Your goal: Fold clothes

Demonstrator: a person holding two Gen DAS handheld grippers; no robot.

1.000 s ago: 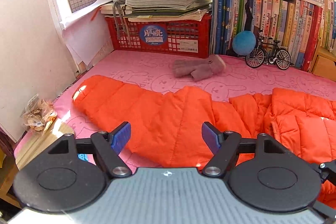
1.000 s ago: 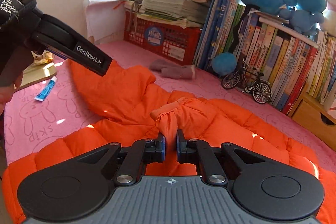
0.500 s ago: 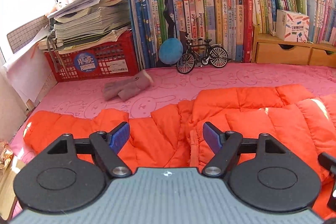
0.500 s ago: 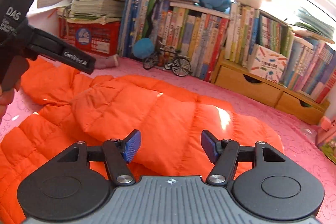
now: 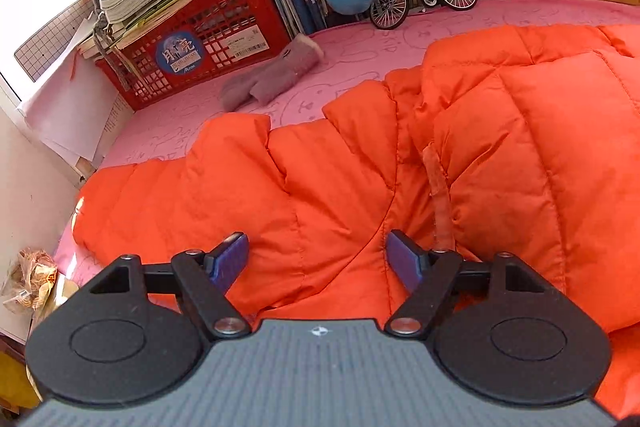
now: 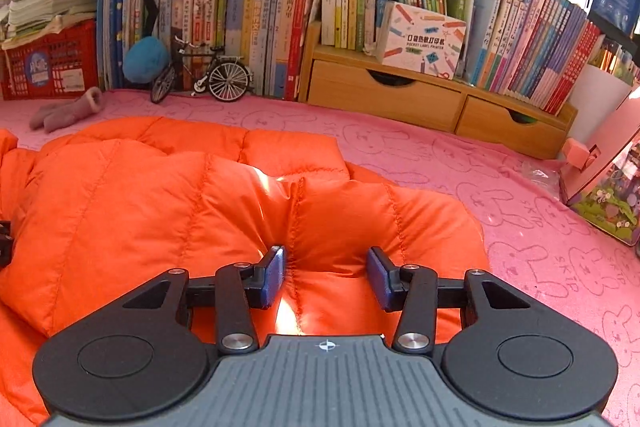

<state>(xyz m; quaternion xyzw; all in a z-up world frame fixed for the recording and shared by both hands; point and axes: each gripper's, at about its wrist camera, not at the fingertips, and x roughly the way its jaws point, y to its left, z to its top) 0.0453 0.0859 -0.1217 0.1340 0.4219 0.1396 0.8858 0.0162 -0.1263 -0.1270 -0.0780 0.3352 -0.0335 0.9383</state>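
Item: puffy orange quilted down jacket point(image 5: 500, 147), lying on the pink rabbit-print table cover point(image 6: 520, 195), one padded part now doubled over the body. A second ago the right tongs point(image 6: 326, 277) pinched a bunched orange fold; they now stand open and empty over the folded bulk. The left tongs point(image 5: 316, 261), wide open throughout and holding nothing, have swung from the outstretched sleeve toward the middle, so that fold looks laid and the next grasp pending.

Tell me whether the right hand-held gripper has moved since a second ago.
Yes. The right hand-held gripper has let go of the orange jacket, opened, and swung right: the wooden drawers, earlier at the frame edge, now sit ahead.
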